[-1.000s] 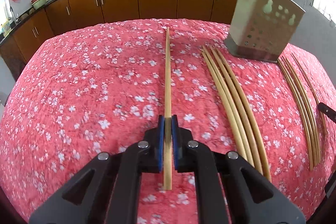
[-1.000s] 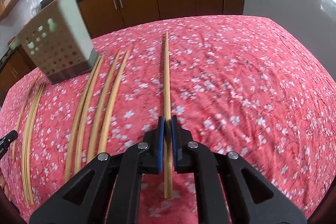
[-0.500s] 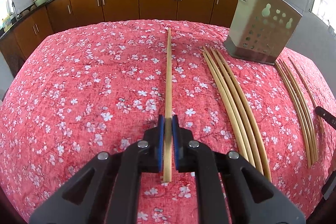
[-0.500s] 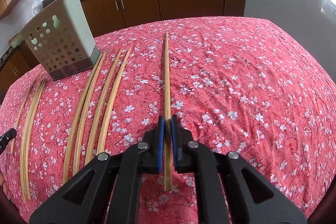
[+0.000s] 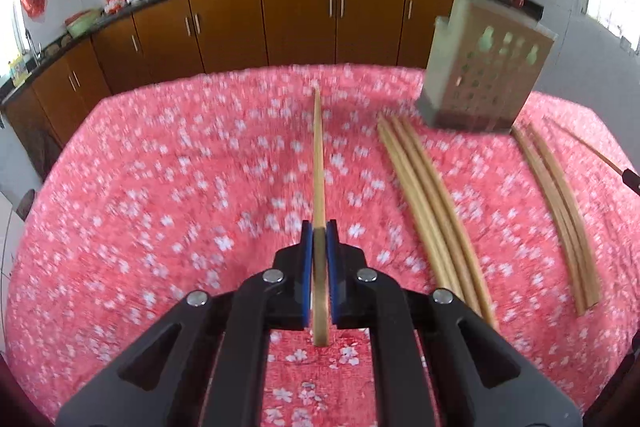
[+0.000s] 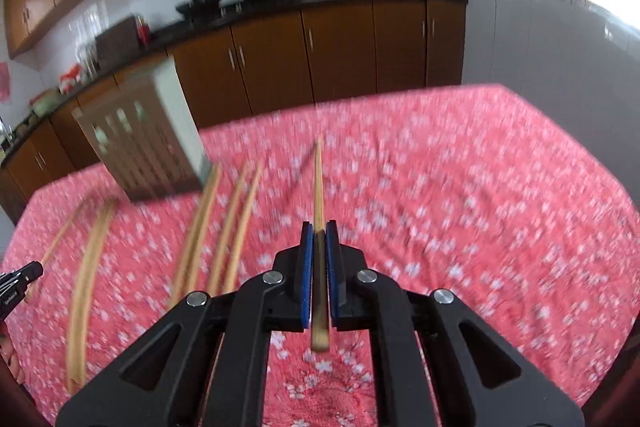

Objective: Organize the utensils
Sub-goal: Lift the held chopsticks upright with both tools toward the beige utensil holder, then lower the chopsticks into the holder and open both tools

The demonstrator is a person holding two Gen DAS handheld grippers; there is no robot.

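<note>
both chopsticks lifted higher, left gripper (image 5: pixel 319 227) pinching bamboo chopstick (image 5: pixel 318 155), right gripper (image 6: pixel 319 229) pinching another (image 6: pixel 318 179)

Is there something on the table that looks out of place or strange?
Nothing is spilled or broken. Loose chopsticks lie scattered on the cloth beside the holder instead of in it; each claw, left and right, grips one.

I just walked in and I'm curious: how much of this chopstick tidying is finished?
Little looks done: whether the perforated holder holds anything cannot be seen. In hand: the left gripper and the right gripper each clamp one chopstick above the cloth. Left: loose chopsticks lying beside the holder on both sides.
</note>
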